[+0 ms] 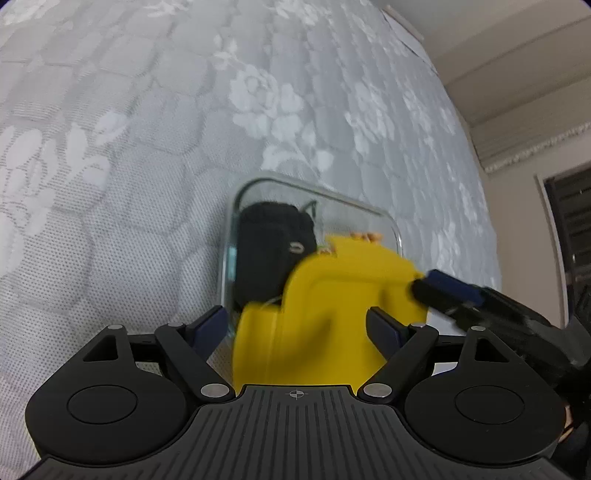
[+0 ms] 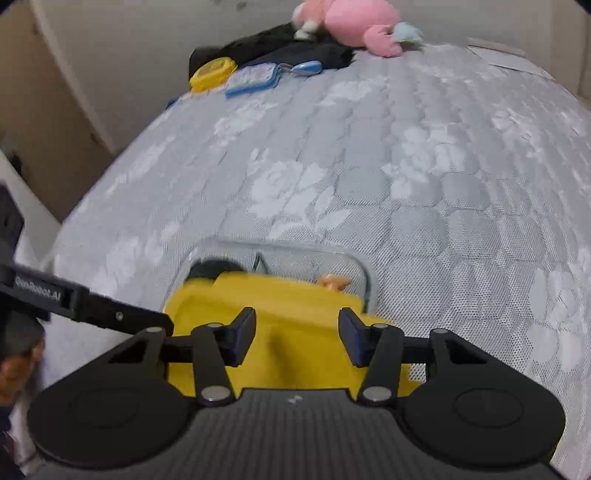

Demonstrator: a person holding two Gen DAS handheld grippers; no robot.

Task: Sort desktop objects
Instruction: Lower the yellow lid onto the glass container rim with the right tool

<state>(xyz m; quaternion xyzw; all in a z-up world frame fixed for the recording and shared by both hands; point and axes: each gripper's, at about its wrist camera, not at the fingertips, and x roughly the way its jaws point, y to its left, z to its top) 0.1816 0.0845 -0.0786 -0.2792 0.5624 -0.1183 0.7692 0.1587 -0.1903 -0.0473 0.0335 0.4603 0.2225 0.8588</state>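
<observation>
A clear glass container stands on the grey floral mattress. Inside it lie a black pouch and a small orange piece. A yellow lid hangs tilted over the container's near side. My left gripper is shut on the lid, which fills the wide gap between its fingers. My right gripper stands open over the lid's other end, astride a raised ridge that its pads do not touch. One right fingertip meets the lid's edge.
At the mattress's far end lie a pink plush toy, black cloth, a yellow toy, a blue-edged case and a small blue item. A wall and dark window border the right side.
</observation>
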